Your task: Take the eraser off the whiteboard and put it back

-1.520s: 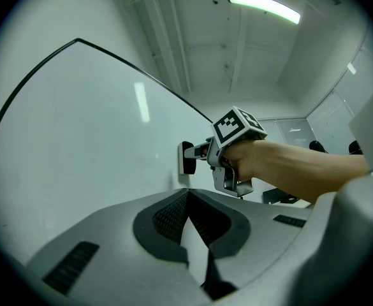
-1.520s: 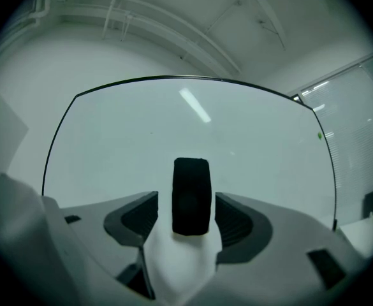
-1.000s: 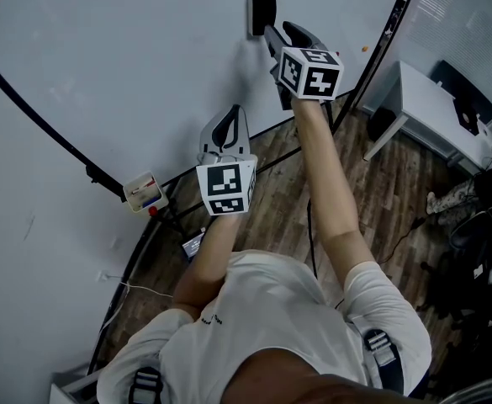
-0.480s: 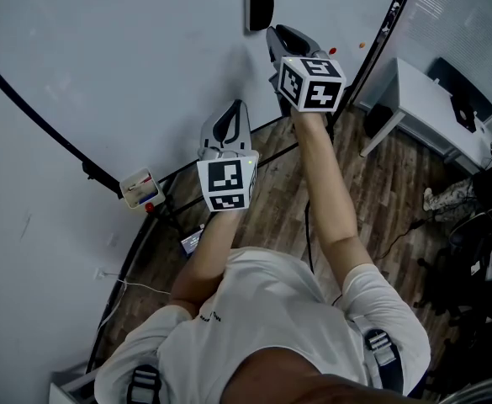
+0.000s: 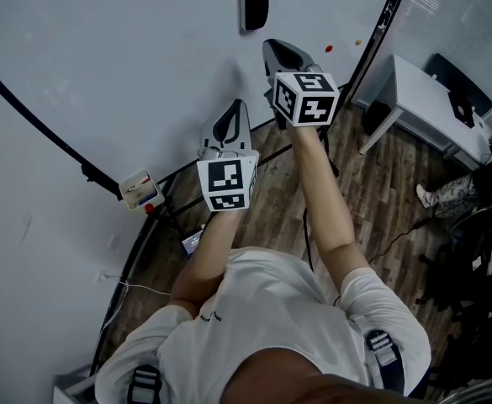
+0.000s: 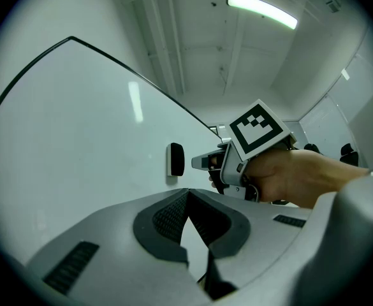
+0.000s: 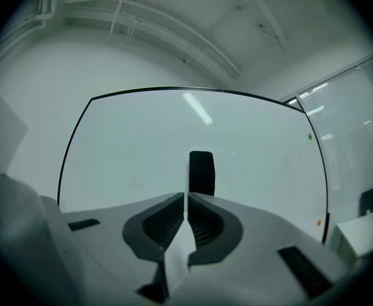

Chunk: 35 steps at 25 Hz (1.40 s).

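Head view, first speaker: "Where does the eraser sit, and how do my tongs stand?"

Second speaker: "The eraser, black and upright, is stuck to the whiteboard. It lies up and to the left of your right gripper. A strip of bare board shows between the two, so they are apart. Your left gripper is held lower, nearer your body, with its tips close to the board."

First speaker: "And in the right gripper view?"

Second speaker: "Your right gripper points straight at the eraser, which shows just above the jaw tips. The jaws have just been closing and now meet at the tips, with nothing between them."

First speaker: "And in the left gripper view?"

Second speaker: "Your left gripper has its ribbed pads together at the tips, and they clamp nothing. Beyond them the eraser is seen edge-on against the whiteboard. The nose of your right gripper stands just to its right, and a gap shows between nose and eraser. Your right hand is wrapped round that gripper's handle, below the cube with square markers."
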Tool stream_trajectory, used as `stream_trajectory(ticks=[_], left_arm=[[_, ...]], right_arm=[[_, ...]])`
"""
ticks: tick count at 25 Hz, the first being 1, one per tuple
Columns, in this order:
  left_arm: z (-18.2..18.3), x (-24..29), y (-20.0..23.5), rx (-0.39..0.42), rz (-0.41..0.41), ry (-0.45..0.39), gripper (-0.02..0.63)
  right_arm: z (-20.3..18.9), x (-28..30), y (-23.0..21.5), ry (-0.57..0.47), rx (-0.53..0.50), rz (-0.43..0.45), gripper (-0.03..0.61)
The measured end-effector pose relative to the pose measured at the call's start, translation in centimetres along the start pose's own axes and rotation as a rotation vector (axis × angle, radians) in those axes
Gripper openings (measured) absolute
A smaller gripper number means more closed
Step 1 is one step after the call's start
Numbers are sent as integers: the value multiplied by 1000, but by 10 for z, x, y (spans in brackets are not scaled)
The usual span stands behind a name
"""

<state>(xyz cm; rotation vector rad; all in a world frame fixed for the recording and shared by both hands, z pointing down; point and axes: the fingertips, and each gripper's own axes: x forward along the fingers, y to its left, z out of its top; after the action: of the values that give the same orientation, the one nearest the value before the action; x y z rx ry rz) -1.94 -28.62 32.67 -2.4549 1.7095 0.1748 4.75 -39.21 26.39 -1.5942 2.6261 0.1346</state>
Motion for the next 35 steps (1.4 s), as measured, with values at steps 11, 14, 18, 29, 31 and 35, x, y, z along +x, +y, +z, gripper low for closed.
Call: stream_trajectory(ticks=[11, 14, 18, 29, 31, 35], left_arm=[[1, -5, 0, -3, -4, -1, 2], [0, -6, 0, -4, -6, 2, 2], [-1, -8, -3, -15, -12, 4, 2], [-6, -9, -3, -24, -16, 13, 2], [-7, -8, -3, -24, -17, 12, 2], [-7, -8, -1, -23, -15, 12, 2]], right_arm=[[-4, -21, 6, -22, 8, -17, 12], [-6, -28, 7, -28, 3, -22, 12], [-10, -36, 10, -31, -27, -26, 12], [-29, -52, 29, -11, -52, 0, 12], [-32, -54, 30, -10, -46, 1, 12], [-38, -59, 33, -11, -34, -5, 12]])
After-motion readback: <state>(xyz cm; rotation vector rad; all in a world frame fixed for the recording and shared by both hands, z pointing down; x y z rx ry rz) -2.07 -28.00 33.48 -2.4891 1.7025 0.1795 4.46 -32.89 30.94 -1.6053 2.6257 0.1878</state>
